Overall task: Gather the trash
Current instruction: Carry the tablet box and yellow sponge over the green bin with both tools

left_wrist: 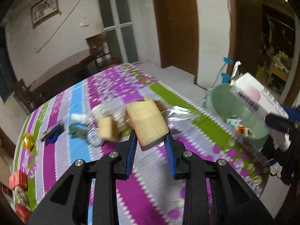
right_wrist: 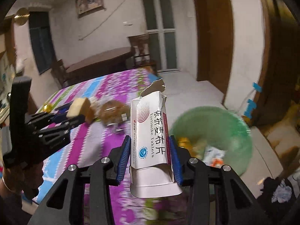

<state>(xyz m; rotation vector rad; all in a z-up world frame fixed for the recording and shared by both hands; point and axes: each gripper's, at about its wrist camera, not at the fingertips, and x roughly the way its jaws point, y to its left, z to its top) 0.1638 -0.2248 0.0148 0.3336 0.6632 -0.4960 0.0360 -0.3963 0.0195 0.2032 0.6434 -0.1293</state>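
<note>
Right now you carry two pieces of trash at once, both lifted off the table. Your right gripper (right_wrist: 151, 155) pinches a torn white tablet box (right_wrist: 151, 140) across its width, standing upright between the blue pads; print on it reads "Ezetimbe Tablets". Your left gripper (left_wrist: 151, 146) pinches a yellow sponge block (left_wrist: 147, 121) by its near end, the far end pointing away from you.

Just right of the box sits a green plastic basin (right_wrist: 234, 123), already holding some scraps, at the table's right edge. From the left wrist view, the box hangs over the basin's near rim.

This looks like the drop-off step. The next move likely calls for centring the box over the basin and spreading the right fingers, then swinging the sponge across to follow.

More litter lies on the flowered tablecloth (left_wrist: 150, 196): a smaller sponge piece (left_wrist: 107, 129), crumpled white paper (left_wrist: 79, 118), a gold wrapper (left_wrist: 28, 140) and clear film (left_wrist: 180, 112).
</note>
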